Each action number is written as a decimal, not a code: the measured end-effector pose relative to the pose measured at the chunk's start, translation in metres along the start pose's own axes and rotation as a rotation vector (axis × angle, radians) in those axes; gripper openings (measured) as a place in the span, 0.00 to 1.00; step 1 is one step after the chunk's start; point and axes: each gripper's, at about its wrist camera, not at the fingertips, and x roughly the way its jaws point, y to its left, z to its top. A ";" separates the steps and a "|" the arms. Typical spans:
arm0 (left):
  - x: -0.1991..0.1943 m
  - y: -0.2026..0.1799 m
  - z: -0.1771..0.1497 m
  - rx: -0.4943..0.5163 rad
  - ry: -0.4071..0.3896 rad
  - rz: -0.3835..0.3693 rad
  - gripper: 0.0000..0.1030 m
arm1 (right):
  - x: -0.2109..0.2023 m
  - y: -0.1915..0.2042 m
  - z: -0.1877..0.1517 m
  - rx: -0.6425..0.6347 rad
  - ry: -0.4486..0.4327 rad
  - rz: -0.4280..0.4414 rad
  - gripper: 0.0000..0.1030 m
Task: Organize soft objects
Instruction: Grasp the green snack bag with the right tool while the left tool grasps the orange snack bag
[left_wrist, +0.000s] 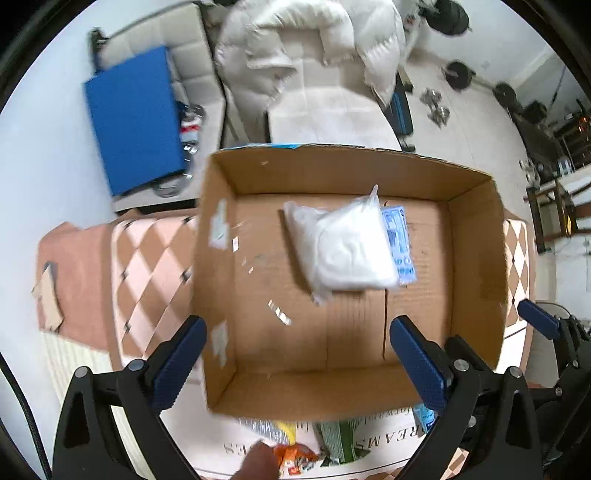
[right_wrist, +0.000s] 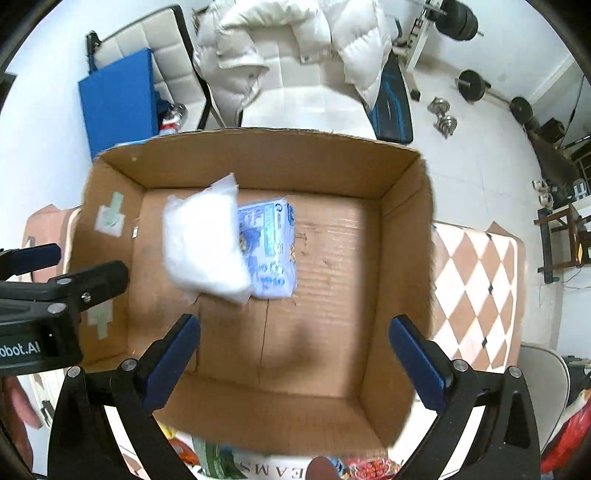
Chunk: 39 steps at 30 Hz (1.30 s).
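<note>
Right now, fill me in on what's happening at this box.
A person is sorting soft packets into an open cardboard box with a handheld gripper in each hand. Two are in so far: a white plastic bag lying partly on top of a blue printed packet on the box floor. The left gripper and right gripper both hang above the box with jaws wide and nothing between them. More packets wait on the table in front of the box.
</note>
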 end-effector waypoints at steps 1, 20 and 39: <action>-0.008 0.001 -0.012 -0.008 -0.018 0.009 0.99 | -0.007 0.002 -0.007 -0.004 -0.009 0.007 1.00; 0.079 0.029 -0.258 0.102 0.139 0.255 0.99 | 0.065 0.029 -0.182 0.045 0.238 0.244 0.93; 0.133 -0.066 -0.273 0.799 0.103 0.402 0.74 | 0.124 0.004 -0.235 0.010 0.433 0.162 0.40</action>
